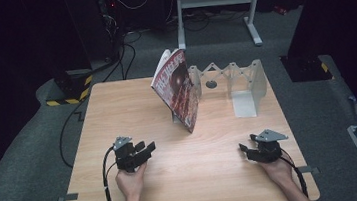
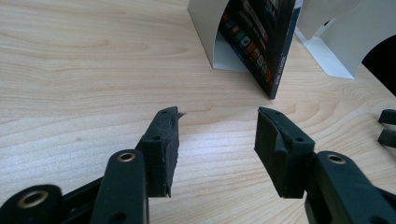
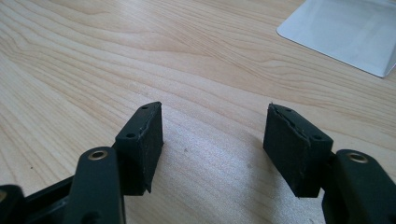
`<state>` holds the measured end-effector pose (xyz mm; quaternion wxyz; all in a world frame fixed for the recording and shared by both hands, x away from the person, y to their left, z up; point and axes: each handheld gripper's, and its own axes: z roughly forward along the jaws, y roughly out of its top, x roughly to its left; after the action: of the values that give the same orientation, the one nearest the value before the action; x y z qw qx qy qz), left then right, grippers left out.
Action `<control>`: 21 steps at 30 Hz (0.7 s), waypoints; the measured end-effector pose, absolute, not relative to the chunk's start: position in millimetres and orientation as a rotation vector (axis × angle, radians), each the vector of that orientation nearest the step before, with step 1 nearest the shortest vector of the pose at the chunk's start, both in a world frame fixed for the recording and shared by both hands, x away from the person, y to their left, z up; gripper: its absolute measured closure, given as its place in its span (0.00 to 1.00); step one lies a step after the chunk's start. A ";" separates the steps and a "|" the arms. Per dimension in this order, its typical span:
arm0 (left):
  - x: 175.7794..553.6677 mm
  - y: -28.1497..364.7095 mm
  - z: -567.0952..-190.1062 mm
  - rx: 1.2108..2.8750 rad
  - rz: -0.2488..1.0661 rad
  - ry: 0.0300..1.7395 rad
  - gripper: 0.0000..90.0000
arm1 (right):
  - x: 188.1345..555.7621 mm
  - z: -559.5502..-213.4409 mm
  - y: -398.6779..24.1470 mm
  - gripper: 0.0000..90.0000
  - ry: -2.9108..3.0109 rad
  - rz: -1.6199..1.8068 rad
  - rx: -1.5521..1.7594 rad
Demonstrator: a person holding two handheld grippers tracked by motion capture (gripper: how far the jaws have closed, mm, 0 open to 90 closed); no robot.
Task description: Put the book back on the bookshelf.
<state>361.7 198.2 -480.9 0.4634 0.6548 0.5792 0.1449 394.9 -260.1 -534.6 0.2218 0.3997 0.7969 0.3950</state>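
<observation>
1. The left tongs (image 1: 144, 149) rest low over the counter (image 1: 118, 117) near its near-left corner, held in the person's left hand (image 1: 130, 180), and point toward the middle of the counter.
2. In the left gripper view the left tongs (image 2: 217, 116) stand about half open, with bare wood between the pads and nothing gripped.
3. The right tongs (image 1: 244, 150) sit near the near-right corner, held in the right hand (image 1: 277, 169), and point leftward across the counter.
4. In the right gripper view the right tongs (image 3: 215, 112) are spread apart and empty; the grain of the counter (image 3: 93, 56) shows through the gap.
5. The book (image 1: 177, 88), with a dark red cover, stands tilted at the middle of the far half of the counter, well apart from both tongs. Its top leans toward the far edge and its lower edge rests on the wood.
6. The book leans against the left end of a white expanding book rack (image 1: 235, 82), which runs along the far edge toward the far-right corner. The rack's zigzag lattice is stretched out, and its right end plate stands on a flat foot.
7. The left gripper view shows the book (image 2: 261, 42) ahead and to the right of the jaws, with the white end plate (image 2: 208, 32) behind it.
8. The right gripper view catches a white foot of the rack (image 3: 345, 32) at the top right corner, flat on the wood.
9. A black cable (image 1: 108, 188) trails from the left tongs over the near edge.
</observation>
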 end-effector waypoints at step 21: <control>370.1 187.5 -495.4 1.640 0.348 1.441 0.55 | 394.9 -534.6 -260.1 0.42 2.203 1.092 1.104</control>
<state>370.1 187.5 -495.4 0.4488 0.6631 0.5824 0.1405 394.9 -260.1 -534.6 0.2216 0.3994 0.7971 0.3950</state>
